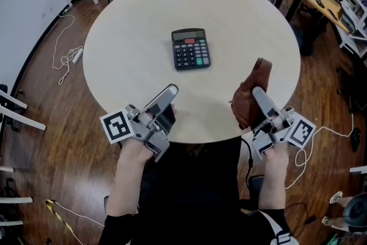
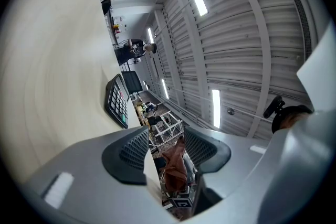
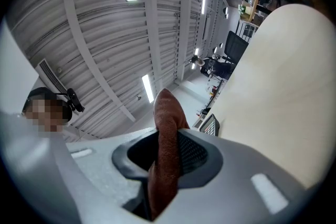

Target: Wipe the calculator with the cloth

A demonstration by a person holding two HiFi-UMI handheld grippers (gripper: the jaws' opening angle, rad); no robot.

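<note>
— Where was the calculator (image 1: 191,49) seen?

— It was seen lying flat, keys up, near the middle of the round table (image 1: 132,31), well apart from both tools.

— And the cloth (image 1: 255,80)?

— It was clamped between the jaws of the right gripper (image 1: 257,94) over the table's near edge (a brown fold stood up past the tips). The left gripper (image 2: 164,152) was held with its jaws parted, and nothing was caught between them.

— How was the handling judged?

— The cloth was judged soft, light and limp, so a grip on a gathered fold was thought sound. The calculator was reckoned light, rigid and likely to slide under a wipe. Its edge could be steadied by the free tool, clear of keys and display.
</note>
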